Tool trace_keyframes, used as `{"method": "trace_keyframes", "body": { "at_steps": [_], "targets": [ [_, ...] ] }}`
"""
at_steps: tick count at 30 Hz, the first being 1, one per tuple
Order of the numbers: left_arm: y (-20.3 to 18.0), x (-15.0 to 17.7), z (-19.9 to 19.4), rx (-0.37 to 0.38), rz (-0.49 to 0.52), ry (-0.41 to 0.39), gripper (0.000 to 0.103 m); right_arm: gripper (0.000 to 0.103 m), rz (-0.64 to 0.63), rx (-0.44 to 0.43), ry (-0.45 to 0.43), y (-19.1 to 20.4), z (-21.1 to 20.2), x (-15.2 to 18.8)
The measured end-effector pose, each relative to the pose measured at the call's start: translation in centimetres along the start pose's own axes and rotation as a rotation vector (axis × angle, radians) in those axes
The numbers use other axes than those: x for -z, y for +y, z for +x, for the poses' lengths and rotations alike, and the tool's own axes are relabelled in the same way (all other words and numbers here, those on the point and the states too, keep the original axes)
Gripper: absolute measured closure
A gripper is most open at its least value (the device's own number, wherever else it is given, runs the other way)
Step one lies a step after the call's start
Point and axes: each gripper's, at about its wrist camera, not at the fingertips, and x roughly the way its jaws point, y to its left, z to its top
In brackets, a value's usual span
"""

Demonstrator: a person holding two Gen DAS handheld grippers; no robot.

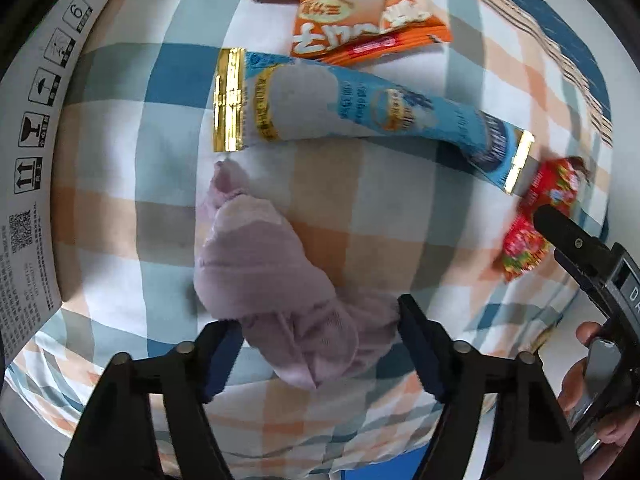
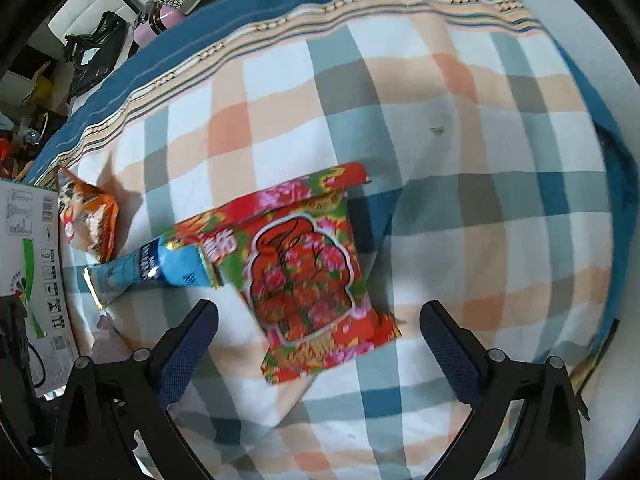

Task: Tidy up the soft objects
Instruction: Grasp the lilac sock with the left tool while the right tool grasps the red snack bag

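The purple sock (image 1: 260,276) is seen lying on the checked cloth (image 1: 360,184), which looks like the cover of a bed. Its long side runs away from the left claw (image 1: 320,344), from the near end by the tips up to the far end by the blue snack tube (image 1: 352,108). The near end of the sock is placed right between the two tips of the left claw. The left claw is half shut, and the sock is bunched between its pads, which are seen right against the bunched end on both sides. It cannot be told if the sock is pinched hard yet. So the sock is best taken by the left claw, because that claw is much nearer to it.

The red flowered bag (image 2: 308,276) is seen lying flat on the cloth, just past the right claw (image 2: 320,324) and in line with the gap between its tips. The long side of the bag runs away from the claw, tilted a little. The right claw is held wide and nothing is held in it. The bag is not touched by either tip. For this bag, the right claw is the nearer one.

A white box (image 1: 36,120) is seen standing at the left edge of the cloth. It may be where the soft things are meant to go, but that is only a guess.
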Motion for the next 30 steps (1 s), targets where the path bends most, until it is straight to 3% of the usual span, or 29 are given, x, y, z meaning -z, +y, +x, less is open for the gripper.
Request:
{"method": "trace_keyframes", "body": {
  "at_steps": [5,9,18,30],
  "targets": [
    [0.4,0.2,0.2,-0.011,-0.011,-0.024,0.053,0.034,0.005,-0.010,0.039,-0.1,1.5,-0.5],
    [0.5,0.3,-0.3,-0.011,0.007,-0.043,0.061,0.042,0.016,0.006,0.049,-0.3,2.1,-0.6],
    [-0.1,1.7,-1.4,-0.012,0.049,-0.086,0.065,0.051,-0.008,0.037,0.061,2.1,1.3,0.9],
    [-0.1,5.8,-5.4,0.011,0.138,-0.168,0.065,0.054,-0.024,-0.023,0.015,6.7,-2.7,5.6]
  ]
}}
